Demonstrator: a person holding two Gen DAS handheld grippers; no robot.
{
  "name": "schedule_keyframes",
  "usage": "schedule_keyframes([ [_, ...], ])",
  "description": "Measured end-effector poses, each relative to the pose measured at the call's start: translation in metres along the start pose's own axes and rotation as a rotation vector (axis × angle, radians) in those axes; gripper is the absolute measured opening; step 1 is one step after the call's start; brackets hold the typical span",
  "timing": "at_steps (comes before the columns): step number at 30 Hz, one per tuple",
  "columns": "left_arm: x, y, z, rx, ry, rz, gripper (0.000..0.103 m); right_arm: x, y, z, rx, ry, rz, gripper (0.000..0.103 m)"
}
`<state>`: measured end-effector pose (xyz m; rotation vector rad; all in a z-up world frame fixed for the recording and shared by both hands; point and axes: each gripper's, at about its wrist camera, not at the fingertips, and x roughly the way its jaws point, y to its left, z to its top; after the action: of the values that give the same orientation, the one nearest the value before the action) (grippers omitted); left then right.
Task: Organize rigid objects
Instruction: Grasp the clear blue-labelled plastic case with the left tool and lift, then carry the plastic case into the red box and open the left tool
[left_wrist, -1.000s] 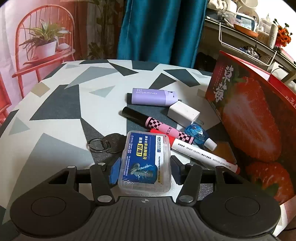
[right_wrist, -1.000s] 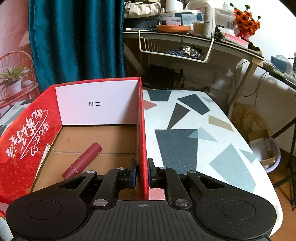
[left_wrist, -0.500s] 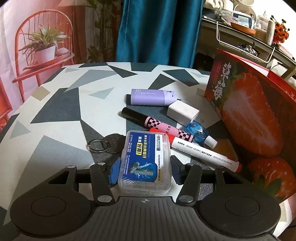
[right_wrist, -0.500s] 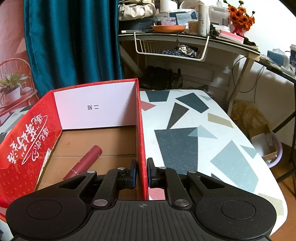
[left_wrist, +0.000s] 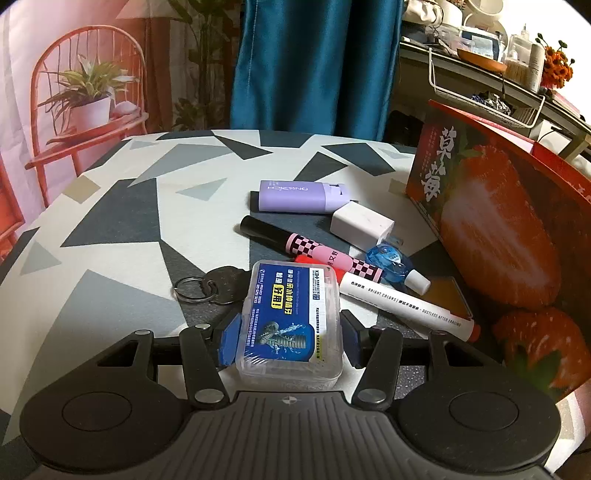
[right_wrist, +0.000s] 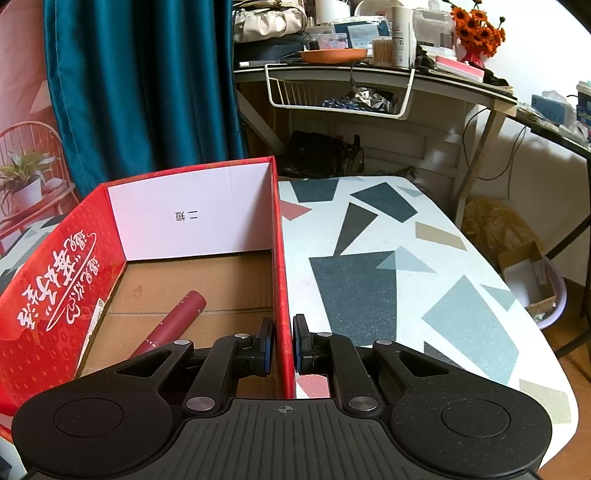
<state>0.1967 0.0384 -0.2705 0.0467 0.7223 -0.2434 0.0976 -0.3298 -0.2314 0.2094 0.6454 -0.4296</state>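
My left gripper is shut on a clear plastic box with a blue label, held just above the table. Beyond it lie a key ring, a pink checkered pen, a white marker, a blue correction tape, a white charger and a purple case. My right gripper is shut on the right wall of the red strawberry box, which also shows in the left wrist view. A dark red tube lies inside it.
The patterned table runs left of the objects and right of the box. A teal curtain hangs behind. A cluttered desk with a wire basket stands at the back right. A red chair with a plant is at the far left.
The plastic box has risen slightly with my left gripper. My right gripper keeps its hold on the box wall; both views have shifted a little.
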Motion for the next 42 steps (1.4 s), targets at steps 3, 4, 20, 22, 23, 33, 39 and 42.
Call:
schedule_keyframes([
  [3,0.000,0.003,0.001,-0.024,0.001,-0.011,0.057,0.000,0.001,0.000,-0.001,0.002,0.001,0.010],
  [4,-0.001,0.004,0.001,-0.030,0.002,-0.014,0.057,0.000,0.001,0.001,-0.002,0.002,0.001,0.010],
  [20,-0.016,-0.001,0.027,-0.025,-0.050,-0.060,0.057,0.000,0.003,0.001,-0.002,0.003,0.006,0.010],
  [22,-0.020,-0.006,0.039,-0.009,-0.075,-0.074,0.057,0.000,0.003,0.002,-0.004,0.004,0.006,0.010],
  [23,-0.023,-0.008,0.045,-0.005,-0.085,-0.086,0.057,0.000,0.003,0.001,-0.003,0.004,0.006,0.010],
  [33,-0.025,-0.061,0.117,0.185,-0.203,-0.224,0.057,0.000,0.003,0.001,-0.008,0.002,0.003,0.010],
  [39,-0.003,-0.111,0.151,0.310,-0.256,-0.307,0.057,0.000,0.003,0.000,-0.012,0.002,0.003,0.010],
  [42,0.012,-0.137,0.158,0.359,-0.240,-0.329,0.057,-0.001,0.003,0.000,-0.012,0.003,0.004,0.010],
])
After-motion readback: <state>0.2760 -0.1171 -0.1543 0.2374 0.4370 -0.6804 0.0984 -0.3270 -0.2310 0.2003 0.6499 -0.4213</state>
